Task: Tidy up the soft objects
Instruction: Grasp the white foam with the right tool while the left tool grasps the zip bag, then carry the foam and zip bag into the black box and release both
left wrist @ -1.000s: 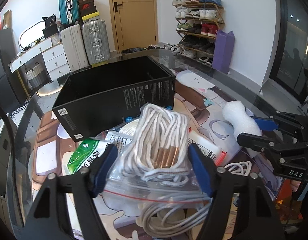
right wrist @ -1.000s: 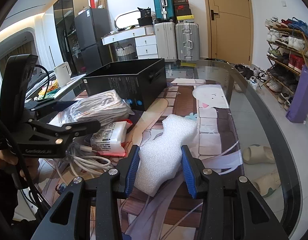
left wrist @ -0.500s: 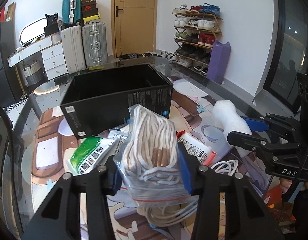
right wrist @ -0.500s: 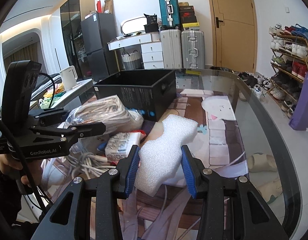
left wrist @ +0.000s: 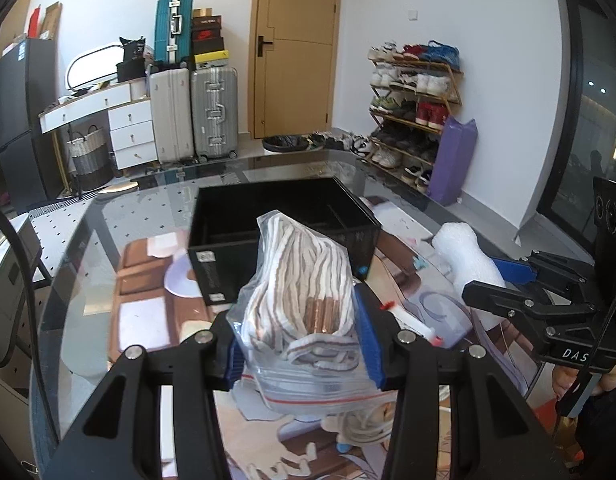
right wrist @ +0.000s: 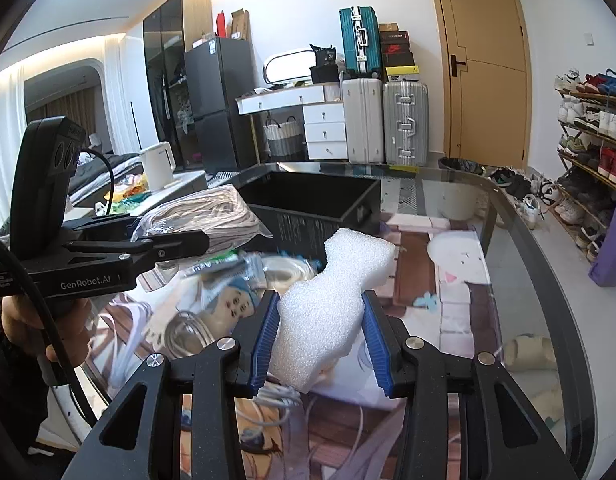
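Observation:
My left gripper (left wrist: 299, 340) is shut on a clear zip bag of white cord (left wrist: 303, 280), held up off the table in front of the open black box (left wrist: 219, 268). Seen from the right wrist, that bag (right wrist: 211, 216) sits between the left gripper's (right wrist: 175, 232) fingers, to the left of the box (right wrist: 320, 216). My right gripper (right wrist: 320, 340) is shut on a white foam block (right wrist: 340, 280), its blue pads pressing both sides, lifted above the mat. The left wrist view shows the foam (left wrist: 468, 256) at right in the right gripper (left wrist: 484, 280).
Loose white cables (right wrist: 187, 332) and a blurred green-and-white packet (right wrist: 223, 268) lie on the printed mat below the grippers. A white pack with red trim (left wrist: 412, 324) lies right of the bag. The glass table's curved edge (right wrist: 548, 280) runs along the right.
The left jaws closed on the bag of cord and lifted it off the pile. The right gripper rose with the foam block. Both now sit higher and closer to the black box.

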Tool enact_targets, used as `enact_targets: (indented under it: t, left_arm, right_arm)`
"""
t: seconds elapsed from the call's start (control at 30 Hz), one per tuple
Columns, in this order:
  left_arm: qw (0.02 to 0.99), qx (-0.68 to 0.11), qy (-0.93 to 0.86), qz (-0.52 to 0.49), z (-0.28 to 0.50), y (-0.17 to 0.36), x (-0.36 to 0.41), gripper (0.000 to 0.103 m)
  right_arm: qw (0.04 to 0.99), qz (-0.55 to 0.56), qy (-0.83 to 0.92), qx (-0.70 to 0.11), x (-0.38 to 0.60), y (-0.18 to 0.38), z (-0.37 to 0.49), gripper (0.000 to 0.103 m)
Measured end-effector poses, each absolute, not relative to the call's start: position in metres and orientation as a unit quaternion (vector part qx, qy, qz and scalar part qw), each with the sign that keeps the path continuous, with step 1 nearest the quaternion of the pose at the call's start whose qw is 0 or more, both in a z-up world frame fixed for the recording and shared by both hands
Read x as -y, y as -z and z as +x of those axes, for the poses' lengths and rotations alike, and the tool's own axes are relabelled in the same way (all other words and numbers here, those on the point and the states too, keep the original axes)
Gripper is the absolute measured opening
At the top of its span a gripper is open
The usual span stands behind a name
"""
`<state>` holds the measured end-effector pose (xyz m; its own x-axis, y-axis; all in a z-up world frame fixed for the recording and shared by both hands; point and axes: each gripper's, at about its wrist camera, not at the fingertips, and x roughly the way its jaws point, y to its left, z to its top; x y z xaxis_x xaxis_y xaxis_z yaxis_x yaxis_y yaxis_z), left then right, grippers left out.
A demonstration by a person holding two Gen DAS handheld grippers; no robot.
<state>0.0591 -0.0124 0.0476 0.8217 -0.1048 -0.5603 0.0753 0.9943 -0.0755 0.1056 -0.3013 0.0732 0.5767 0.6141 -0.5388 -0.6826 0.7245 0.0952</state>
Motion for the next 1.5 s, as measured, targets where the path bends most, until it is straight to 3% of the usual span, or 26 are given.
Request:
enact_targets:
  t: [0.63, 1.5]
  left_arm:
    - [0.966, -0.254, 0.006, -0.055, 0.075, -0.070, -0.035, 0.046]
    - [0.957, -0.281, 0.018, -0.069, 0.151, -0.056, -0.032, 0.046]
  right_arm:
    - [0.883, -0.062, -0.395, -0.246, 0.268, -0.114, 0.152, 0.042]
    - [0.864, -0.067, -0.418, -0.273, 0.212, -0.104, 0.220, 0.042]
